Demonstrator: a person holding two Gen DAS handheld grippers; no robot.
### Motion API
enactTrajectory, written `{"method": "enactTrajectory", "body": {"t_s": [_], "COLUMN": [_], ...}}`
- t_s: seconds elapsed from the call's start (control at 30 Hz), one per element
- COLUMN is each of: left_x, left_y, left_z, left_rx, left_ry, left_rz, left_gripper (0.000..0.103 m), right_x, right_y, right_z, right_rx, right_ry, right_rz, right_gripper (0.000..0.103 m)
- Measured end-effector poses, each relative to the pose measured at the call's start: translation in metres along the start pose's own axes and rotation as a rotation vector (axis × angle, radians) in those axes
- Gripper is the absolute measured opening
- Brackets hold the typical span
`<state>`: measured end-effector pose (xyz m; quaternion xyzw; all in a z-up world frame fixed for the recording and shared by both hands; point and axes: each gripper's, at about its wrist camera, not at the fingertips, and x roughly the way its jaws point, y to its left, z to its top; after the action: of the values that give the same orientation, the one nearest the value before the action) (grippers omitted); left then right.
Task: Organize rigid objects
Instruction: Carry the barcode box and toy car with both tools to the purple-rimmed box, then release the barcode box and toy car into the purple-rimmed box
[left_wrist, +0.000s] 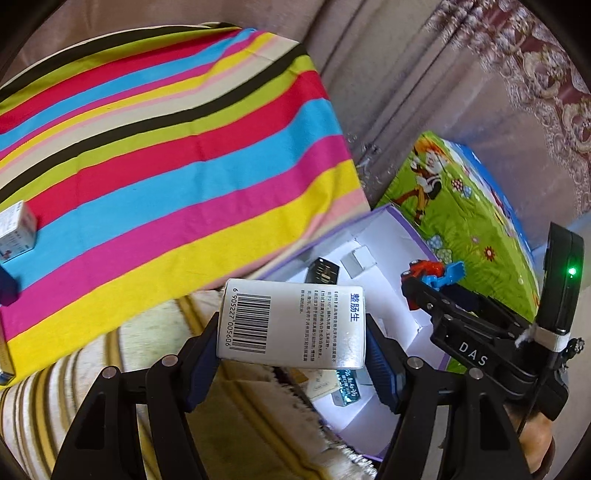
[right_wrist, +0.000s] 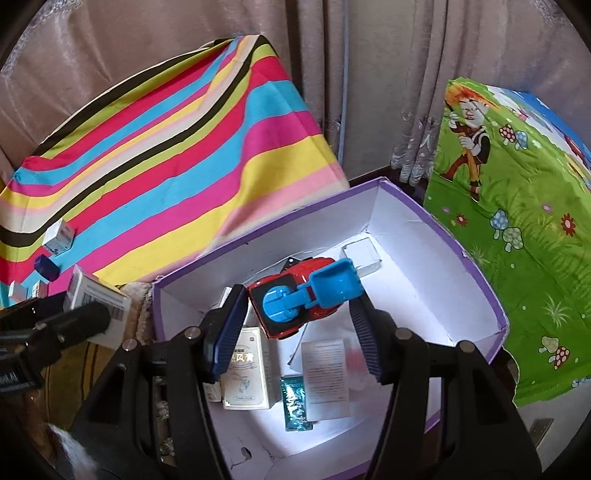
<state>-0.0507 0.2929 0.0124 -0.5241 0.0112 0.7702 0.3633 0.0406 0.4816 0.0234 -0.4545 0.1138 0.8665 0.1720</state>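
Note:
My left gripper (left_wrist: 291, 326) is shut on a white medicine box (left_wrist: 291, 325) with a barcode, held just left of the purple-rimmed white cardboard box (left_wrist: 391, 229). My right gripper (right_wrist: 297, 306) is shut on a red toy truck with a blue scoop (right_wrist: 295, 302), held above the inside of that cardboard box (right_wrist: 476, 266). The right view shows the left gripper (right_wrist: 55, 328) and its medicine box (right_wrist: 98, 299) at the left edge. The left view shows the right gripper (left_wrist: 454, 321) and the toy (left_wrist: 432, 269) at the right.
Inside the cardboard box lie a cream medicine carton (right_wrist: 247, 369), a teal packet (right_wrist: 295, 402), a paper leaflet (right_wrist: 325, 376) and a small white cube (right_wrist: 360, 254). A striped cloth (left_wrist: 166, 147) carries more small boxes (right_wrist: 59, 236) and a blue cap (right_wrist: 46, 267). A green cartoon cloth (right_wrist: 517, 221) lies right.

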Motion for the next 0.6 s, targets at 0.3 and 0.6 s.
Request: {"method": "enactTrajectory", "body": {"t_s": [0.3, 0.6], "left_x": [0.015, 0.011], "left_y": [-0.023, -0.02], "left_z": [0.002, 0.001], "left_rx": [0.046, 0.025], "left_ry": [0.037, 0.041], "left_rz": [-0.028, -0.043], "left_gripper": [0.079, 0.085], "right_x": [-0.001, -0.004], "right_y": [-0.009, -0.006], "right_z": [0.001, 0.001], "right_rx": [0.029, 0.028], "right_ry": [-0.011, -0.021], "right_rz": [-0.008, 0.001], "right_gripper": [0.061, 0.074]}}
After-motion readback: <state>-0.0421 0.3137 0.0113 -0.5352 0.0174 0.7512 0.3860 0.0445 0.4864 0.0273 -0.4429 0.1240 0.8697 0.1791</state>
